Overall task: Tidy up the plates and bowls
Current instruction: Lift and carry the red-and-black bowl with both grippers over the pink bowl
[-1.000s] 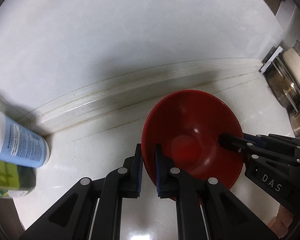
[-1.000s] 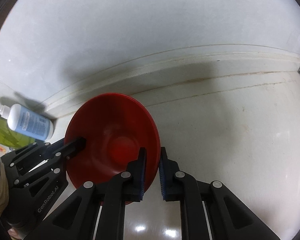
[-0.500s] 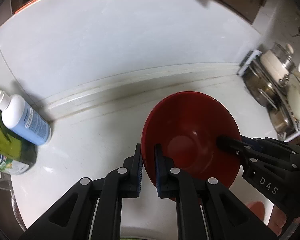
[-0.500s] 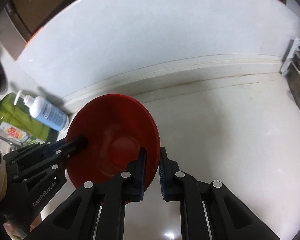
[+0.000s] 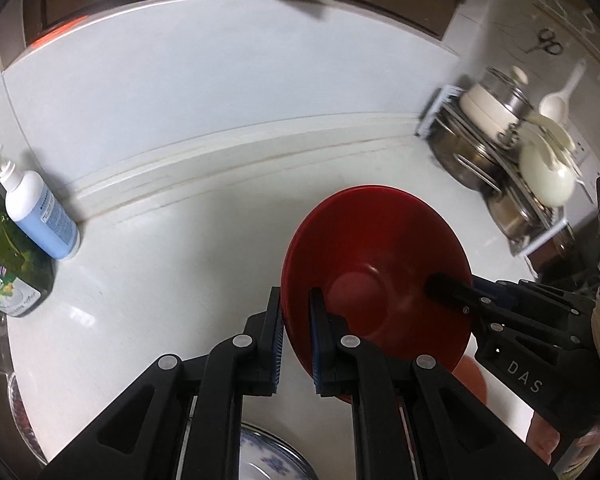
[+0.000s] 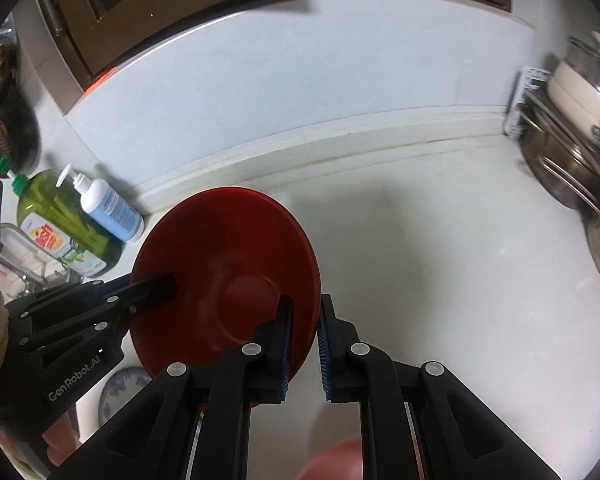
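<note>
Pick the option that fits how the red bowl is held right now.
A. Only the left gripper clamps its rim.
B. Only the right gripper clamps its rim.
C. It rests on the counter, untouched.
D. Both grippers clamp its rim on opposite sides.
D: the left gripper pinches the near rim of the red bowl in its own view, and the right gripper pinches the opposite rim in the right wrist view.

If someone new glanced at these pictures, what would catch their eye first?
The red bowl, clamped on opposite rims by the left gripper and right gripper above the white counter. Next, the soap bottles at far left and the pots racked at right.
</note>
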`<action>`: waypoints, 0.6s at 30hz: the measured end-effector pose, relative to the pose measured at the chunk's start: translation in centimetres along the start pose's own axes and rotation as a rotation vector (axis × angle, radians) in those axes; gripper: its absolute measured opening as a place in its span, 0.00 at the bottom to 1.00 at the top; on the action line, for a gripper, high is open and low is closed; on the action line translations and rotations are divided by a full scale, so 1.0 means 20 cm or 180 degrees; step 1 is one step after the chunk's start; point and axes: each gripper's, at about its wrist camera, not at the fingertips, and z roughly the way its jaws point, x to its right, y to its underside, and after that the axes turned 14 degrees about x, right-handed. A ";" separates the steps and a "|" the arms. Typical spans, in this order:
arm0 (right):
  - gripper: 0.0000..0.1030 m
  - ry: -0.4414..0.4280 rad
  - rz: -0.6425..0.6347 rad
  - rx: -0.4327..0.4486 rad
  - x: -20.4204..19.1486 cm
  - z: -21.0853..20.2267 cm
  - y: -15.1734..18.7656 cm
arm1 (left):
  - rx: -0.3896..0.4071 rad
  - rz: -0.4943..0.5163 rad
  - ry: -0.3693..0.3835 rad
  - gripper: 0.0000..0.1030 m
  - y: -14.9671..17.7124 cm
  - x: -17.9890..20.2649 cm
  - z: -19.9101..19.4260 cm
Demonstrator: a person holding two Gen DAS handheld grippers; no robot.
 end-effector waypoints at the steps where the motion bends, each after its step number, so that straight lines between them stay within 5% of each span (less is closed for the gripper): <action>1: 0.13 0.0016 0.0013 0.0016 0.01 -0.03 0.02 | 0.0006 0.0015 0.0018 0.12 0.01 0.02 -0.01; 18: 0.13 0.0384 0.0279 0.0127 0.24 -0.43 0.29 | -0.0158 0.0366 0.0414 0.13 0.22 0.40 -0.15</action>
